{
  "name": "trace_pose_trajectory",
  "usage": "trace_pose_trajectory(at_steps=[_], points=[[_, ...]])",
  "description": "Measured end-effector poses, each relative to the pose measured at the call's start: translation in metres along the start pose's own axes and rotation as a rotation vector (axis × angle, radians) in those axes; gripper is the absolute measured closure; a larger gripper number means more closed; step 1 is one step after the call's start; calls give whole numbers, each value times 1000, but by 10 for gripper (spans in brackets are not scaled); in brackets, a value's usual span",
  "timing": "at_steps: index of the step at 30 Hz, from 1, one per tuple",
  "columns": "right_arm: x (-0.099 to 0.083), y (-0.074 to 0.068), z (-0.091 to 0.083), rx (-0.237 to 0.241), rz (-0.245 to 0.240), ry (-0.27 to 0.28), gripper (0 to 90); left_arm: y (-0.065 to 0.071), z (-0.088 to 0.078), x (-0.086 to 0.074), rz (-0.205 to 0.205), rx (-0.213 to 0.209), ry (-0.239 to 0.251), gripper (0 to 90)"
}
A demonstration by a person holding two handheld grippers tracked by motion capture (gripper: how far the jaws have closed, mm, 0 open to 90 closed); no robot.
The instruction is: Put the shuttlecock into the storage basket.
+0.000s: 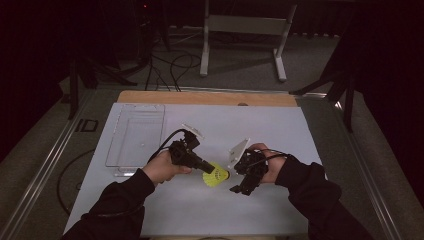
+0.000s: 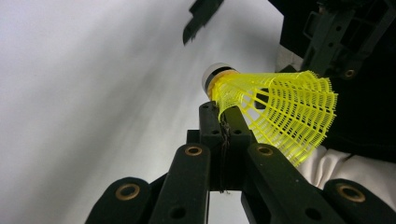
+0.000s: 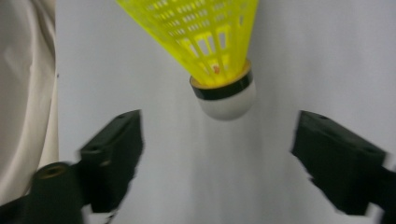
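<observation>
My left tongs (image 2: 224, 122) are clamped on the skirt edge of the yellow shuttlecock (image 2: 275, 109), holding it above the table (image 1: 260, 125). My right tongs (image 3: 217, 154) stand apart, with the shuttlecock's white cork at their twelve o'clock, untouched. A clear tray (image 1: 125, 145) lies at ten o'clock from my left hand (image 1: 162, 167).
</observation>
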State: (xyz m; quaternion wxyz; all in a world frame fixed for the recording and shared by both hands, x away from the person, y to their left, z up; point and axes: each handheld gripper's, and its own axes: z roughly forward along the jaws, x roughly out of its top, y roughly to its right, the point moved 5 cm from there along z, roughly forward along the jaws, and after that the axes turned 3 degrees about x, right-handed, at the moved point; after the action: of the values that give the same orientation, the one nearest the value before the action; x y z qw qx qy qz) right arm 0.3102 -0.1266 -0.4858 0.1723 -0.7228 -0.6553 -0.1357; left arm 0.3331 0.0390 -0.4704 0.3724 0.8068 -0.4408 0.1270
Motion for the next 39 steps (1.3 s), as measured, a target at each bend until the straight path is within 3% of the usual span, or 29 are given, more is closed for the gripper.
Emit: trace_pose_trajectory(at_steps=[5,6,11,14,17,20,25,26,32,39], points=[[-3,2,-2,6,33,26,95,1,-7,0,10,32,9,900],[-4,3,-5,-16,46,51,95,2,-10,0,20,48,3,900],[-7,4,-11,-16,53,96,89,2,-17,-1,25,65,5,900],[-12,5,-16,-49,71,145,90,2,-25,-2,34,91,22,900],[-15,4,-17,-50,80,163,89,3,-29,-2,42,111,36,900],[-23,5,-18,-59,108,190,89,5,-38,-1,85,159,60,900],[-31,6,-18,-77,139,222,89,5,-48,-1,104,198,86,900],[-35,6,-20,-80,152,240,89,4,-52,-2,111,228,92,900],[-43,6,-24,-115,168,279,90,1,-68,-5,106,301,126,900],[-56,4,-28,-171,195,380,90,-1,-96,-14,92,402,194,900]])
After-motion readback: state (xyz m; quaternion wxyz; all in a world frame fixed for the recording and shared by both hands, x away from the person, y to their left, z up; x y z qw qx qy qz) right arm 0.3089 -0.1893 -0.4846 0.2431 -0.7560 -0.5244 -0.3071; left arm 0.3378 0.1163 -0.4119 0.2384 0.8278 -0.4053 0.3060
